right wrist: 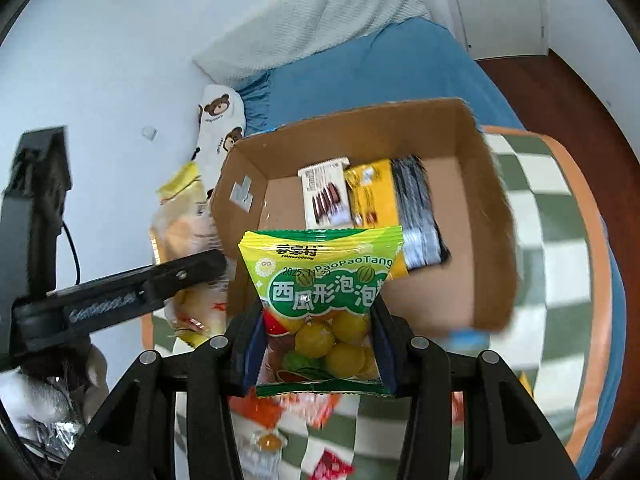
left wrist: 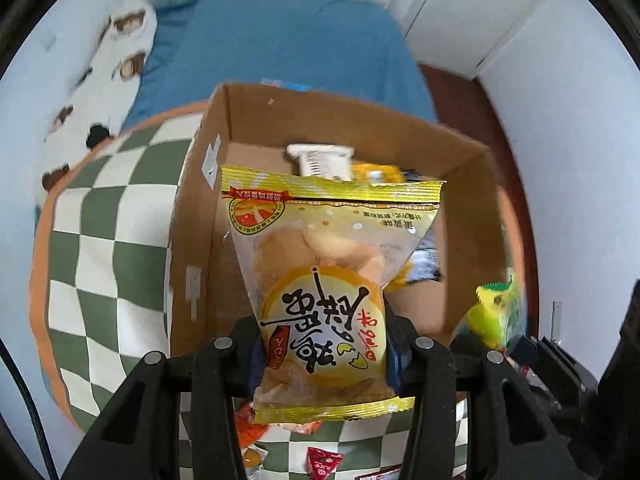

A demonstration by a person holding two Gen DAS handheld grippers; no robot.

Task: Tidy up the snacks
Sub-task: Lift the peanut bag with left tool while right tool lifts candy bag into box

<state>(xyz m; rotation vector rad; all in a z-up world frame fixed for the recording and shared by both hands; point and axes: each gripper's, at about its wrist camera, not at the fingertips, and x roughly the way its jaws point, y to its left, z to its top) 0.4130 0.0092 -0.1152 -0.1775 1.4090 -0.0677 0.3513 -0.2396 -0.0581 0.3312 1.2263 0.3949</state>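
My left gripper (left wrist: pixel 324 356) is shut on a yellow cake packet (left wrist: pixel 324 280) and holds it above the near edge of the cardboard box (left wrist: pixel 188 240). My right gripper (right wrist: pixel 318 356) is shut on a green bubble-gum packet (right wrist: pixel 324 280), held over the box's (right wrist: pixel 496 208) near wall. The green packet also shows at the right of the left wrist view (left wrist: pixel 496 312). The left gripper with its yellow packet (right wrist: pixel 180 216) shows at the left of the right wrist view. Inside the box lie a white packet (right wrist: pixel 324 196), a yellow packet (right wrist: pixel 372 196) and a dark packet (right wrist: pixel 420 216).
The box sits on a green-and-white checkered cushion (left wrist: pixel 104 240) on a blue bed (left wrist: pixel 288 48). Loose snacks lie on the cushion below the grippers, among them an orange packet (right wrist: pixel 264 408) and a red packet (left wrist: pixel 322 462). A bear-print pillow (left wrist: pixel 108 80) lies by the wall.
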